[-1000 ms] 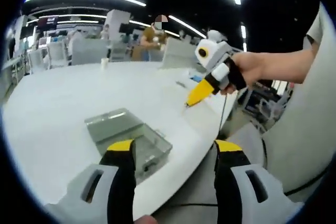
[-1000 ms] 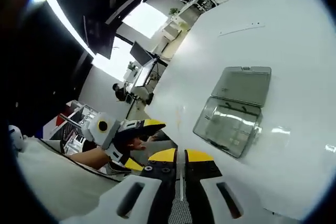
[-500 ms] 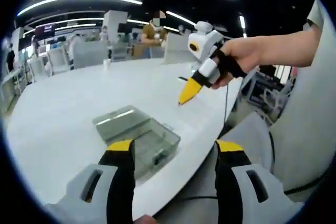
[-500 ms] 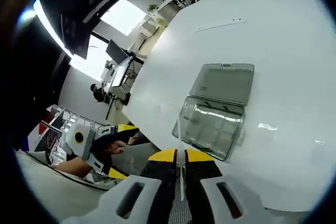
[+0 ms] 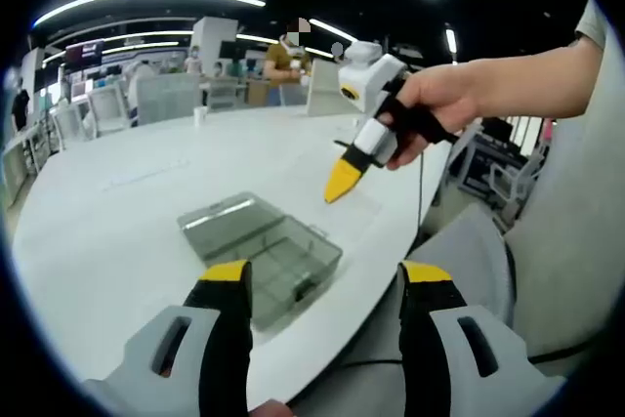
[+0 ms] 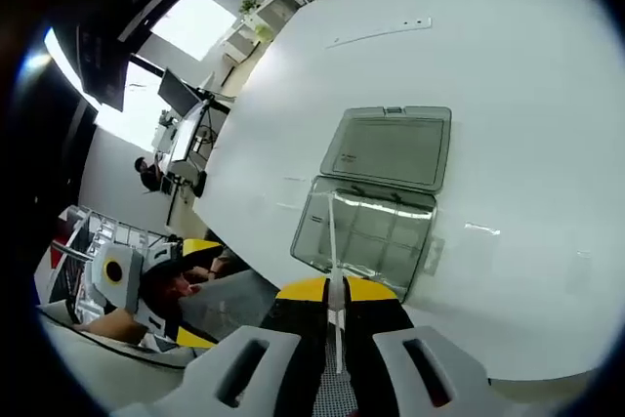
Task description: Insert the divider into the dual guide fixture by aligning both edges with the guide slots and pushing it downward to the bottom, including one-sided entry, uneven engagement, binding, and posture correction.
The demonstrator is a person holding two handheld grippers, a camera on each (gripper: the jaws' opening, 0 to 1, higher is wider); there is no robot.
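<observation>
In the left gripper view, the left gripper [image 5: 322, 290] hangs with its yellow-tipped jaws spread wide and nothing between them, low over the near edge of the white table [image 5: 117, 212]. Ahead of it on the table sits the clear plastic fixture box [image 5: 264, 251], its lid folded open flat behind it. Above the box the right gripper [image 5: 344, 181] comes in, carried by a hand [image 5: 430, 109], tips pointing down at the box and well apart from it.

In the right gripper view, the right gripper [image 6: 335, 292] has its jaws pressed together on a thin clear divider [image 6: 335, 241], edge-on and running forward toward the open box [image 6: 366, 231].

By my judgement the task is barely begun: the divider is held, but alignment, entry and the downward push all remain.
</observation>
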